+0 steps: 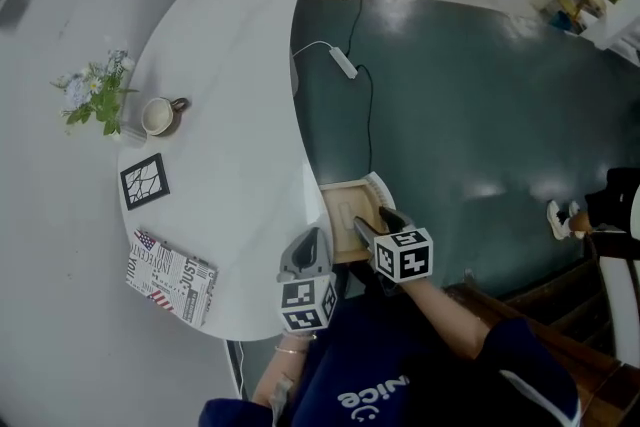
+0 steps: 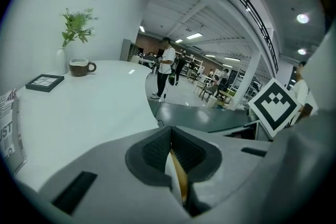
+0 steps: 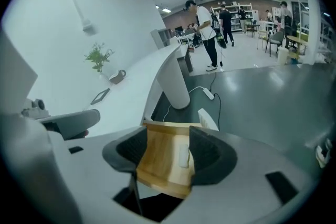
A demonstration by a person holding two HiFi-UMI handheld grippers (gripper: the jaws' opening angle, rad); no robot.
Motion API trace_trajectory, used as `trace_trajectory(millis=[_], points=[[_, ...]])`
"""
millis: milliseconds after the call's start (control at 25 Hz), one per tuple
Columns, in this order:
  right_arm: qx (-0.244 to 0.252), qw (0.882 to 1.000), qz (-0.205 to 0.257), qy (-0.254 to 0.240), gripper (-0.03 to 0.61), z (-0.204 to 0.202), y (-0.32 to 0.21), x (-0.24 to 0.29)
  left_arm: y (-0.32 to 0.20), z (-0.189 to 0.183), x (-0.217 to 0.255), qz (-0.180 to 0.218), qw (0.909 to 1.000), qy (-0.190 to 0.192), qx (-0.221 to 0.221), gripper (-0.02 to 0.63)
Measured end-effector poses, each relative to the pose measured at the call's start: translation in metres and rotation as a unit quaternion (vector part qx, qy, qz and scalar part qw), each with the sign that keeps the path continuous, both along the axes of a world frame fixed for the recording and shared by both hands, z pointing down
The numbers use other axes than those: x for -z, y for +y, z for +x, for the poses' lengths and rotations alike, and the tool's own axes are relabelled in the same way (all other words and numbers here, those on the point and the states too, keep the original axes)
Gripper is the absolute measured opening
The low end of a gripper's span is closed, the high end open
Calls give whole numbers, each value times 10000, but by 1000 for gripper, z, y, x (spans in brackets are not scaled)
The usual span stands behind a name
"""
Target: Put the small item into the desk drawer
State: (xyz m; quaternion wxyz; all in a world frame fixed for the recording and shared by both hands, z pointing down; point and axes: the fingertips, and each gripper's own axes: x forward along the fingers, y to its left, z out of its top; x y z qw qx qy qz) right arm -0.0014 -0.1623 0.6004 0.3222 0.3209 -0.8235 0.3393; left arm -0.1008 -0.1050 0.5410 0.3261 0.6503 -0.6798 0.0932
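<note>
The wooden desk drawer [image 1: 336, 200] stands pulled out from the right edge of the white desk [image 1: 230, 65]. A small white item [image 1: 346, 214] lies flat on the drawer floor [image 3: 160, 165]. In the right gripper view the item [image 3: 183, 156] is near the right pad, loose. My right gripper [image 1: 377, 223] hovers over the drawer, open, nothing between its fingers [image 3: 207, 155]. My left gripper [image 1: 312, 237] sits over the desk's near edge beside the drawer, its jaws closed together and empty [image 2: 170, 152].
On the desk stand a mug [image 1: 160, 115], a small vase of flowers [image 1: 100, 95], a dark framed tile [image 1: 145, 180] and a newspaper-print box [image 1: 170, 275]. A power strip with cable [image 1: 343, 62] lies on the dark floor. People stand far back [image 3: 206, 29].
</note>
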Motion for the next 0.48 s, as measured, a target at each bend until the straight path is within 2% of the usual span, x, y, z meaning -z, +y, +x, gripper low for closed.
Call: trace_trajectory(millis=[480], points=[[-122, 9952, 936, -249, 258, 16, -6, 60, -9, 16, 14, 301, 9992, -46, -261, 5]])
